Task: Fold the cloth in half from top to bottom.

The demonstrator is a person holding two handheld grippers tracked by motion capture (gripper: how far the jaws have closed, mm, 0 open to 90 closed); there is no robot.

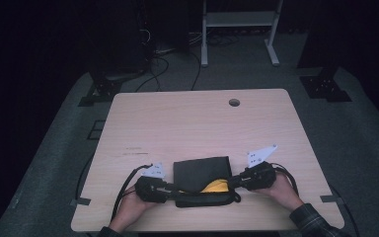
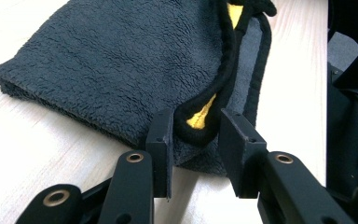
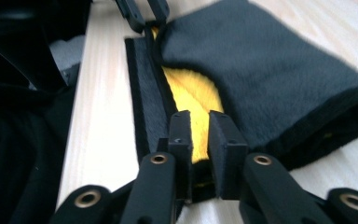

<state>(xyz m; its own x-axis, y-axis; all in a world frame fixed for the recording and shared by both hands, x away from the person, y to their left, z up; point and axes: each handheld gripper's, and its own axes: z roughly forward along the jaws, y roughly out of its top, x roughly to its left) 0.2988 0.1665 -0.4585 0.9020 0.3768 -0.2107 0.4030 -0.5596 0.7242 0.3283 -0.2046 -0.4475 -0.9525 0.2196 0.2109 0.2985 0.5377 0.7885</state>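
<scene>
On the floor beyond the table [image 1: 197,123] sit a white metal frame [image 1: 239,19] and loose black cables [image 1: 163,64]; rest of the room is dark; table is pale wood w/ a round hole [image 1: 234,102] near its far edge. Near the front edge, centred, lies a folded dark grey towel [image 1: 201,172], fleecy, black-edged, w/ a yellow cloth [image 1: 216,186] showing in the fold along its near side. Person's hands come in from the bottom, one either side of the towel, sleeve on the right is plaid.

Left gripper [image 2: 195,135] is at the towel's left end; jaws part open, set either side of a black-edged corner w/ a bit of yellow in it; corner sits in the gap, touching the left jaw, right jaw looks just clear, so not clamped.

Right gripper [image 3: 200,140] is at the right end, near side; jaws narrow, pinched on the yellow cloth [image 3: 193,100] and the dark edge beneath it; left gripper's jaw tips show at the top of the right gripper view, at the towel's [image 3: 261,70] far end.

Small grey three-cornered plates [image 1: 261,155] stand on top of each gripper; cables trail back off the table edge.
</scene>
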